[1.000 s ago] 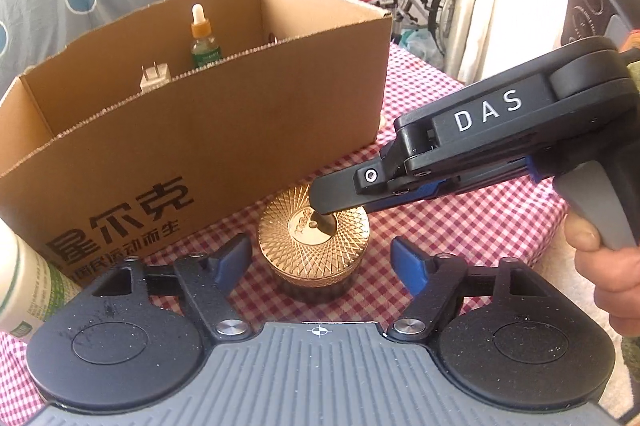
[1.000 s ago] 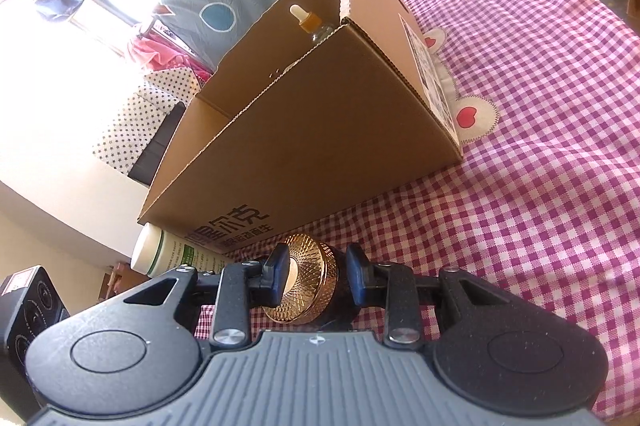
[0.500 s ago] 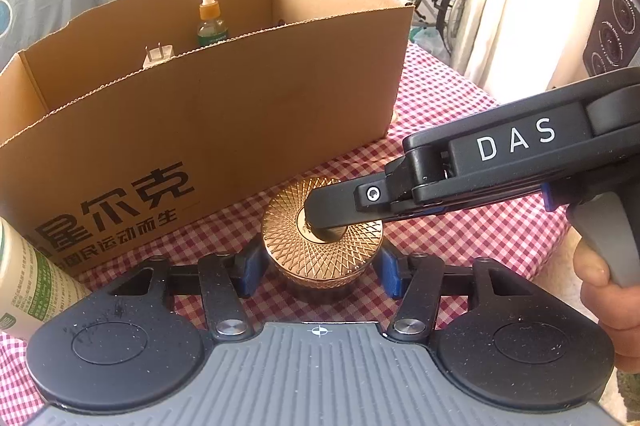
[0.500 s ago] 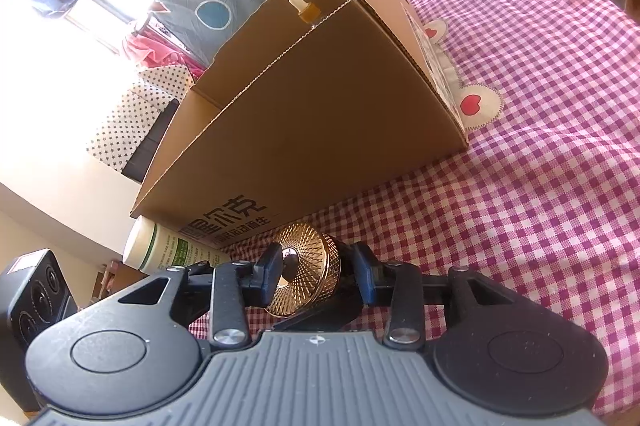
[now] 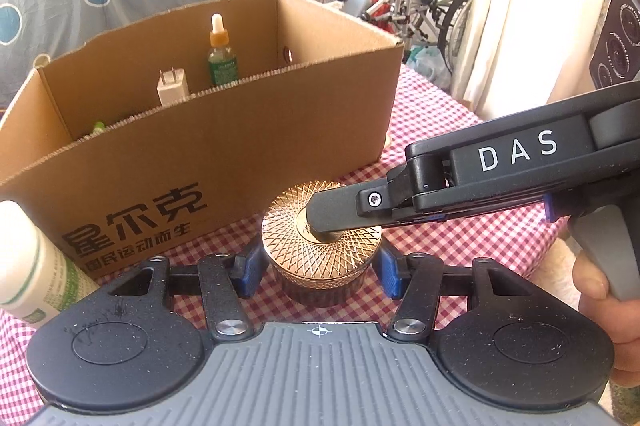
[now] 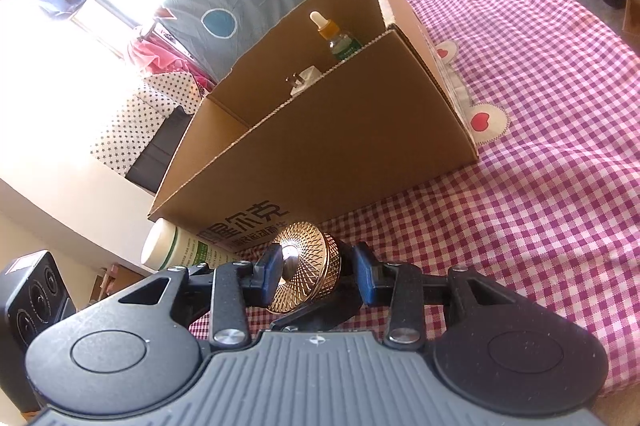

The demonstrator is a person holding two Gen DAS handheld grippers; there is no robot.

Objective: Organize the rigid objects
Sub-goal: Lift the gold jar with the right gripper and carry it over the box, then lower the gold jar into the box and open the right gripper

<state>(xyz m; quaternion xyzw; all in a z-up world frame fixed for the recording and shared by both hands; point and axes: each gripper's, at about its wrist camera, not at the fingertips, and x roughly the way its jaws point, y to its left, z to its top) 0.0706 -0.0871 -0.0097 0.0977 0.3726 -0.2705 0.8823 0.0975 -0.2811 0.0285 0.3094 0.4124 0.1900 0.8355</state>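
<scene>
Gold-lidded jar [image 5: 322, 250] between left hand-held gripper [image 5: 318, 272] and right hand-held gripper [image 6: 316, 273]

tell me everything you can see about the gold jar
The gold jar is a short round pot whose shiny metallic lid has a fine criss-cross pattern and a small central knob. It stands upright on the checked tablecloth before the cardboard box. The left gripper clamps its sides; the right gripper pinches top and bottom.
</scene>
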